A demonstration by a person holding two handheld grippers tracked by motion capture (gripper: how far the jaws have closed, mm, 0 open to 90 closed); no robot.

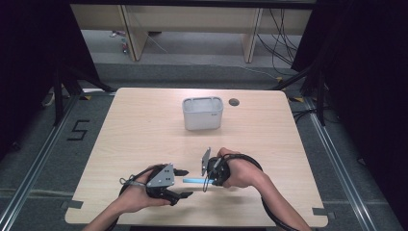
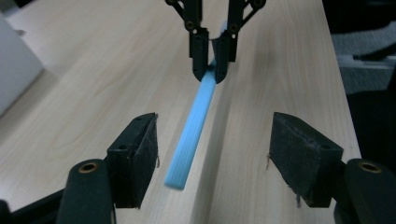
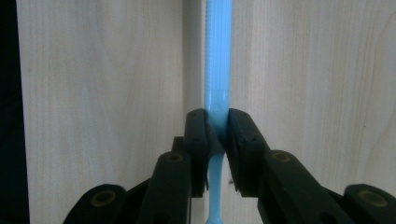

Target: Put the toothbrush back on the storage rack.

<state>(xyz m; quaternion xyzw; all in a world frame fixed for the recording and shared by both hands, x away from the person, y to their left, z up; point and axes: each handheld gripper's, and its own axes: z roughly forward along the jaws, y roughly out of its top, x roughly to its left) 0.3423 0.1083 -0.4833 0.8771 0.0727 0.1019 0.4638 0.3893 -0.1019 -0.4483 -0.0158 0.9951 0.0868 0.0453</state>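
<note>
My right gripper [image 3: 217, 133] pinches the blue stick [image 3: 218, 56]; left gripper [image 2: 212, 158] gapes wide around its free end (untouched), while the high view adds the grey bin [image 1: 202, 113].

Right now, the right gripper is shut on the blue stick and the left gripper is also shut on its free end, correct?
Not quite. The left gripper is open; its jaws stand apart beside the blue stick, as the left gripper view shows. The right gripper is shut on it.
</note>
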